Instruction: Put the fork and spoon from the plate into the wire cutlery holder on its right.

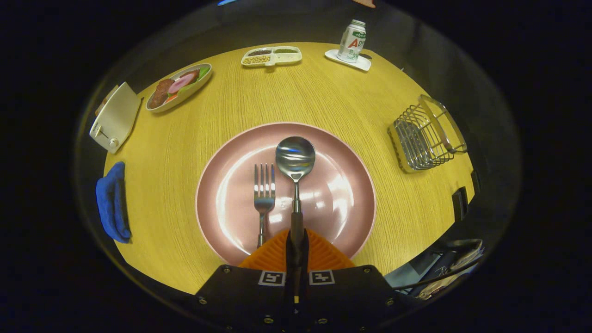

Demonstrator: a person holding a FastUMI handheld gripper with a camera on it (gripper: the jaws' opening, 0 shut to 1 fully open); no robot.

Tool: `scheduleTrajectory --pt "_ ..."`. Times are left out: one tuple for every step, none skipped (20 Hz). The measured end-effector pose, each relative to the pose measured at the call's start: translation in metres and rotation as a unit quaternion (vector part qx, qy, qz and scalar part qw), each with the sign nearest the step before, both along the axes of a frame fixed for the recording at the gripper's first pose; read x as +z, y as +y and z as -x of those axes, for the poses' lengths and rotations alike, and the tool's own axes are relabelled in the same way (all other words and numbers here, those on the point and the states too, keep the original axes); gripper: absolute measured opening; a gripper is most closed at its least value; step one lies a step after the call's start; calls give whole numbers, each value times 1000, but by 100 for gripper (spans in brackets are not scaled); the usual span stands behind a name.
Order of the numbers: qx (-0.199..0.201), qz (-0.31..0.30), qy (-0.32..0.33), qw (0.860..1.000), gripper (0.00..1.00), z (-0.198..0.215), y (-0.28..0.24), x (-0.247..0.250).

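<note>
Fork (pixel 264 199), gripped spoon (pixel 295 162) on pink plate (pixel 222 185)

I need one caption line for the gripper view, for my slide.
Tongs shut on the spoon handle over the pink plate; fork beside it, wire holder at right.

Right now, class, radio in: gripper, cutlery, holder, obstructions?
Gripper shut on spoon handle. Fork beside it on pink plate. Wire cutlery holder right of plate, nothing seen in it. Tabletop between bare.
</note>
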State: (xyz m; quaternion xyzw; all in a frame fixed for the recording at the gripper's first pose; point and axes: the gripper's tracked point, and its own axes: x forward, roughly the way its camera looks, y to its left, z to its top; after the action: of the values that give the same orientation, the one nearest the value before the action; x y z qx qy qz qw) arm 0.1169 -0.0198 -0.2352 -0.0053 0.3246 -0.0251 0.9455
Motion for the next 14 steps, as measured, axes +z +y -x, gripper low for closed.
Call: scheduleTrajectory --pt "3 10 -4 1000 4 2 0 6" --pt "5 20 -10 1000 4 3 1 13" --pt "6 28 -15 999 4 5 1 20" --pt "7 36 -20 999 4 7 1 28" --pt "6 44 -24 999 4 10 0 34" --pt "5 51 -30 998 4 11 -1 42" --pt "4 54 -36 998 5 13 -1 49" --pt "4 56 -43 997 4 14 -2 56" --pt "2 57 -49 997 4 15 -3 63" --pt "-1 59 -54 997 4 17 -6 69" --pt "-4 61 -59 996 4 18 -9 76" --pt "-8 62 -63 996 4 18 -13 81" --pt "-13 61 -67 996 4 19 -17 87" --pt "-19 58 -71 996 4 20 -22 91"
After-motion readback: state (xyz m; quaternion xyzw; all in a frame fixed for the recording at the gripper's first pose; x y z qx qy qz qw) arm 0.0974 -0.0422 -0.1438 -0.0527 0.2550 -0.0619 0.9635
